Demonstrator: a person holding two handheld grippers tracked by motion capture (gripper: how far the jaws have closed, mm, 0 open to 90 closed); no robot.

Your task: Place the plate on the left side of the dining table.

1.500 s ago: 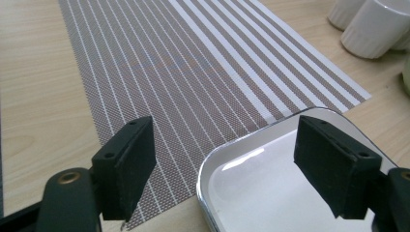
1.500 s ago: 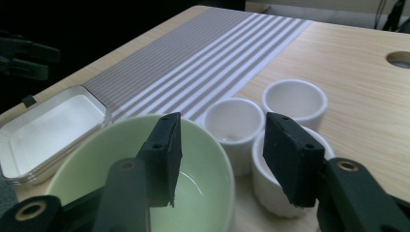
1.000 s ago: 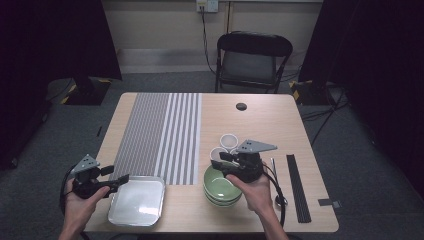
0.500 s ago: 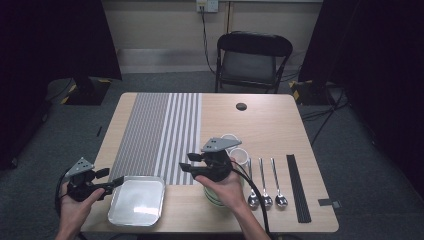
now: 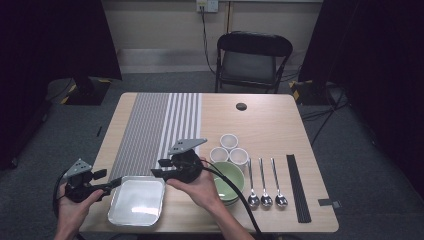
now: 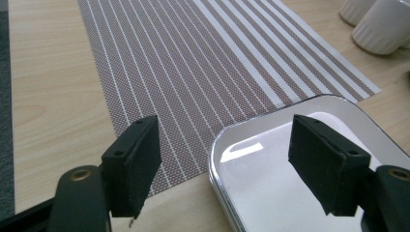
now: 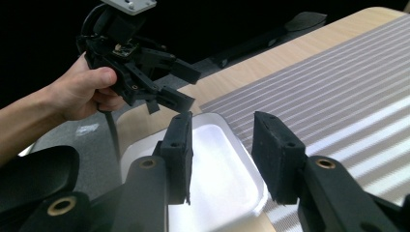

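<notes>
R hand-held gripper (image 5: 156,174) now over 1 tray (image 5: 136,201)

Black two-fingered grippers (image 5: 156,174) with brass-coloured pivot screws, grey triangular top plates, trailing black cables

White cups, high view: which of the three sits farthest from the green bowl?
The back cup, at the trio's far tip toward the chair. The other two cups stand side by side right at the green bowl.

We see a shiny silver tray (image 5: 136,201) on a pale wood table (image 5: 270,125) — beside it a grey mat (image 5: 155,127) striped white, a green bowl (image 5: 231,181), white ribbed cups (image 5: 229,141) — and black grippers (image 5: 156,175).
</notes>
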